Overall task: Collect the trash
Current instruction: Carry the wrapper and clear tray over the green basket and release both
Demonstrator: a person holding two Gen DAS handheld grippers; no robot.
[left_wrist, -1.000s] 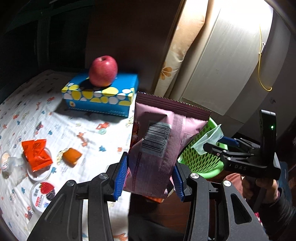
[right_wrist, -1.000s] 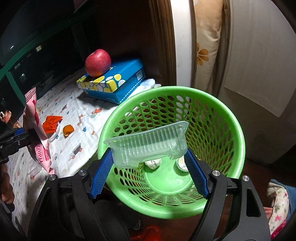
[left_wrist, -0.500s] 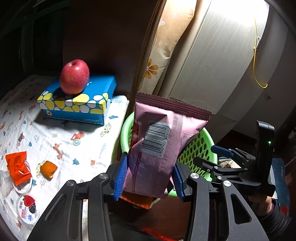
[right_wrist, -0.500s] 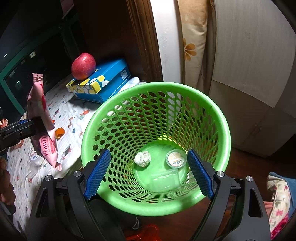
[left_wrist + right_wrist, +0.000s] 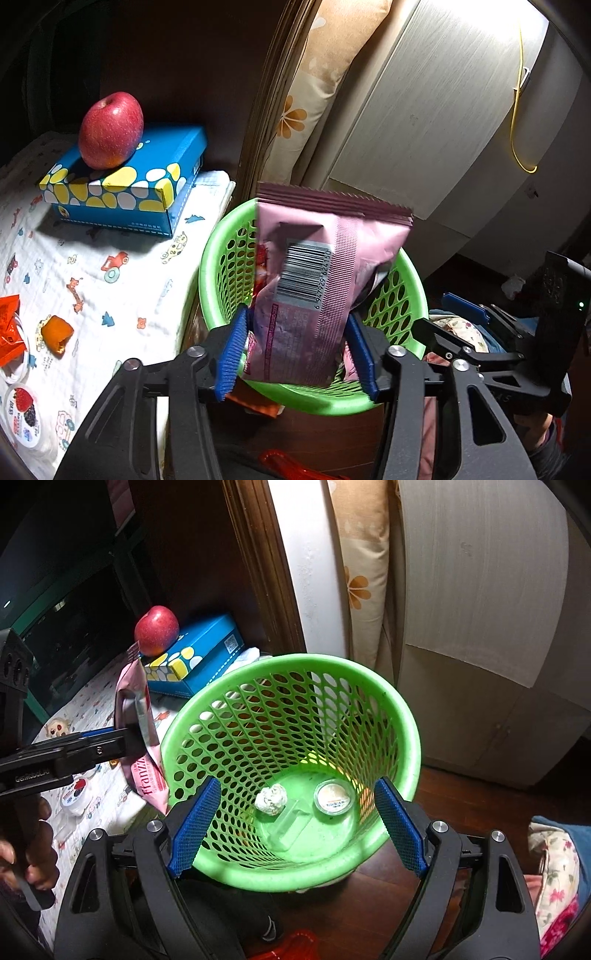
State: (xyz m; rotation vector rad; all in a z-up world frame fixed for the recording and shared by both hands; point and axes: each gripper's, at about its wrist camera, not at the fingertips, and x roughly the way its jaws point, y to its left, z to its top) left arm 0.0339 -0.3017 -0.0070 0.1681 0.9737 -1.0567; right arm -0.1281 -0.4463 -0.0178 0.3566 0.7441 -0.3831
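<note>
My left gripper (image 5: 295, 354) is shut on a pink snack wrapper (image 5: 314, 280) with a barcode and holds it upright over the near rim of the green mesh basket (image 5: 218, 258). In the right wrist view the wrapper (image 5: 142, 738) hangs at the basket's left edge (image 5: 406, 716). My right gripper (image 5: 295, 827) is open and empty above the basket. Inside lie a clear plastic tray (image 5: 290, 823), a crumpled paper ball (image 5: 271, 799) and a small round lid (image 5: 332, 795).
A red apple (image 5: 110, 131) sits on a blue tissue box (image 5: 125, 188) on a patterned cloth (image 5: 92, 266). An orange wrapper (image 5: 9, 332), an orange piece (image 5: 55, 334) and a small fruit cup (image 5: 22, 413) lie there. A white cabinet (image 5: 424, 122) stands behind.
My right gripper let go of the clear tray, which now lies in the basket, and stays open. My left gripper has carried the pink wrapper rightward over the basket.
</note>
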